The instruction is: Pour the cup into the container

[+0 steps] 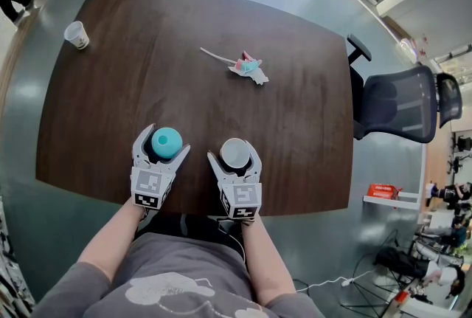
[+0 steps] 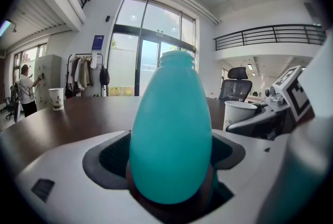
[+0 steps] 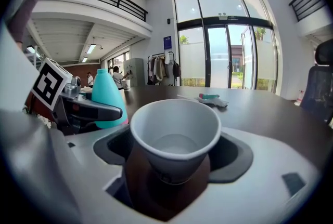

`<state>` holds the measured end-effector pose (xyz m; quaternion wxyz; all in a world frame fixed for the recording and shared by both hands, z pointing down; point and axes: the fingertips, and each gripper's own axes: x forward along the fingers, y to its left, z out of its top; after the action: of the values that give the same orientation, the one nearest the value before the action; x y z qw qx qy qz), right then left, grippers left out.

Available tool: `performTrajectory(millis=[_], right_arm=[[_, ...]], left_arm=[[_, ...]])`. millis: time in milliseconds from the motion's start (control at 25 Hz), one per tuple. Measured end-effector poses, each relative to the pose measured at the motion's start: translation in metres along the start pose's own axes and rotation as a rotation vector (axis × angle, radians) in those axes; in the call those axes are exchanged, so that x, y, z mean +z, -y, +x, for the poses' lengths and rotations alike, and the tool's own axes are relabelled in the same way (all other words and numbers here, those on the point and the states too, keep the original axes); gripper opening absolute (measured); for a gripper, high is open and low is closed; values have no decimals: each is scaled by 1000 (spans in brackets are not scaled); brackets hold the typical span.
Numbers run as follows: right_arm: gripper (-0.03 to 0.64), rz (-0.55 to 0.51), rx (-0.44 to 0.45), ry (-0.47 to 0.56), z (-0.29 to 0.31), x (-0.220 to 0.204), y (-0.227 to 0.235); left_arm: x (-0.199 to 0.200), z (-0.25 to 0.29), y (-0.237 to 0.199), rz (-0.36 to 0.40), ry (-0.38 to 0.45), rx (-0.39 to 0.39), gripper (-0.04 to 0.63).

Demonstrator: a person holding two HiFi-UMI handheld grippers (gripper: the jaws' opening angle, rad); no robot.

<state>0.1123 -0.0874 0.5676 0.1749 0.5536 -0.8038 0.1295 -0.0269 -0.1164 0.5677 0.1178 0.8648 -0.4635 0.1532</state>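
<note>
Brown table (image 1: pixel 110 88) holds everything. Near its close edge, the left gripper (image 1: pixel 168 140) squeezes a blue-green bottle (image 2: pixel 170 129). Just beside it, the right gripper (image 1: pixel 234 156) has its jaws spread, and the white cup (image 3: pixel 176 134) stands between them, not pinched. Only the head view shows another cup (image 1: pixel 76 35) at the far left corner. Whether the white cup has anything inside is hard to tell.

- My left gripper (image 1: pixel 167 141) points forward and slightly down, with its jaws on either side of the teal bottle (image 2: pixel 170 129); I can't tell whether the pads press it.
- My right gripper (image 1: pixel 234 155) sits just beside it, jaws spread clear of the cup (image 3: pixel 176 132).
- Both of my forearms (image 1: pixel 110 239) reach forward.
</note>
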Motion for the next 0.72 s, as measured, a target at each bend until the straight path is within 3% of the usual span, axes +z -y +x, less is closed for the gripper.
performTrajectory(millis=[480,720], right_arm=[[419,8,5,-7,-14,-2,-1],[423,20,4,21,-31,-3,0]], left_arm=[[7,-11,11,63,35,-30,469],[-5,-30,3,14,11,17,469]])
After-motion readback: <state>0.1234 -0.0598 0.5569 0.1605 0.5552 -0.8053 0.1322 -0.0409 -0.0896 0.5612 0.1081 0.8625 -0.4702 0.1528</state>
